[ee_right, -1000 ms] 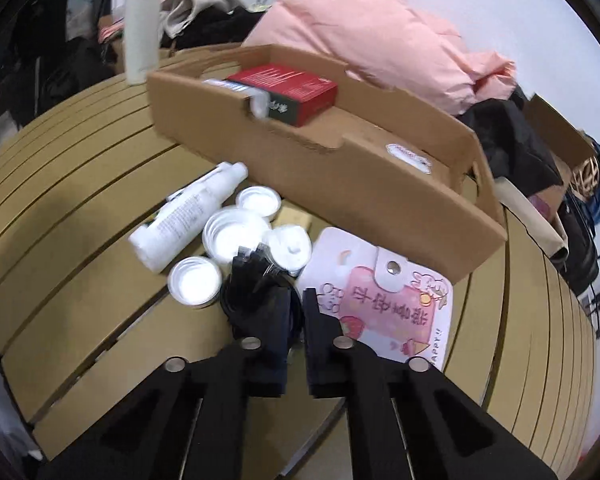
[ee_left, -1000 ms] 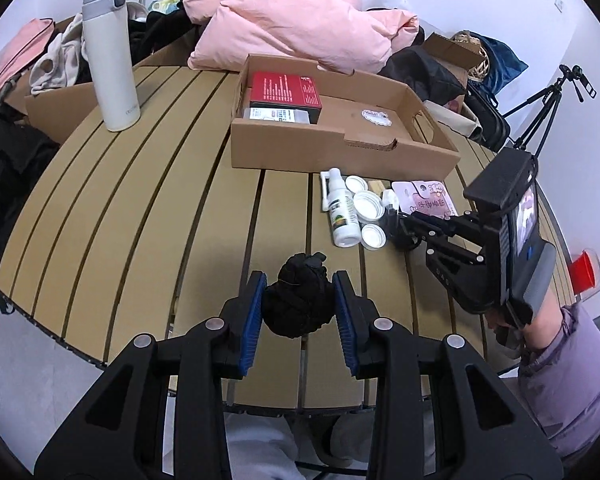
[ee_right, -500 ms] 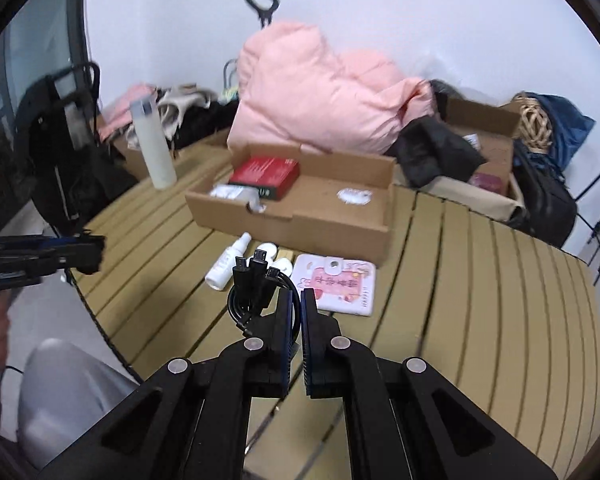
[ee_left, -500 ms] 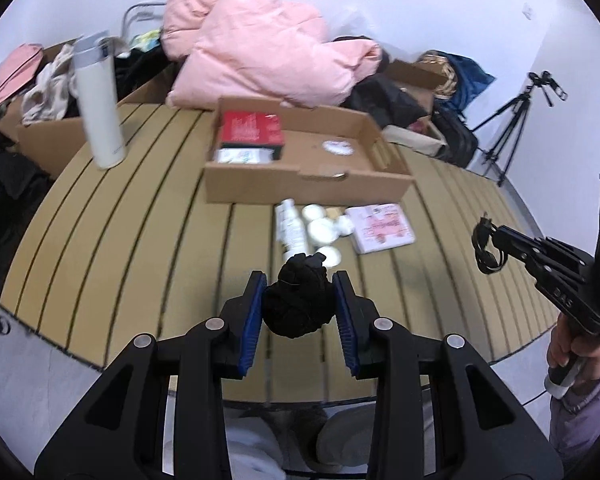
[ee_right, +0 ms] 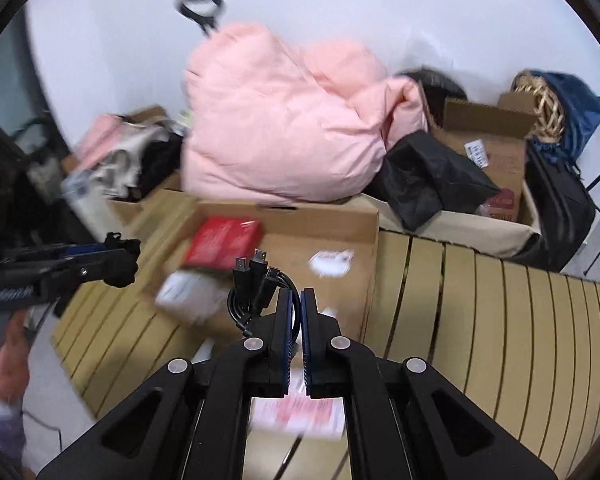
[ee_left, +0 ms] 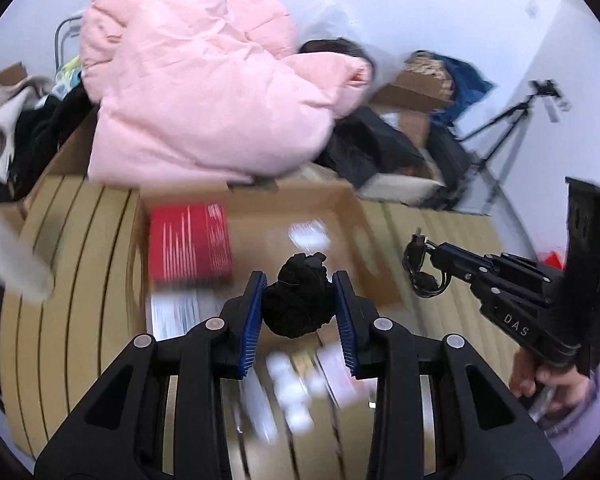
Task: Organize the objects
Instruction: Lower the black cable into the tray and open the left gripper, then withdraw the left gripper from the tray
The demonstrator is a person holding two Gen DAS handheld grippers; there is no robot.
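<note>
Black fabric bundle (ee_left: pixel 298 295) clamped in left gripper (ee_left: pixel 300 300), coiled cable (ee_right: pixel 256 292) pinched by right gripper (ee_right: pixel 296 312), cardboard box (ee_right: pixel 364 240) beyond

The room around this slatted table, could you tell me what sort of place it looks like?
Probably a cluttered spare room at home: a pink duvet heaped behind the table, cardboard boxes of belongings, and a tripod.
</note>
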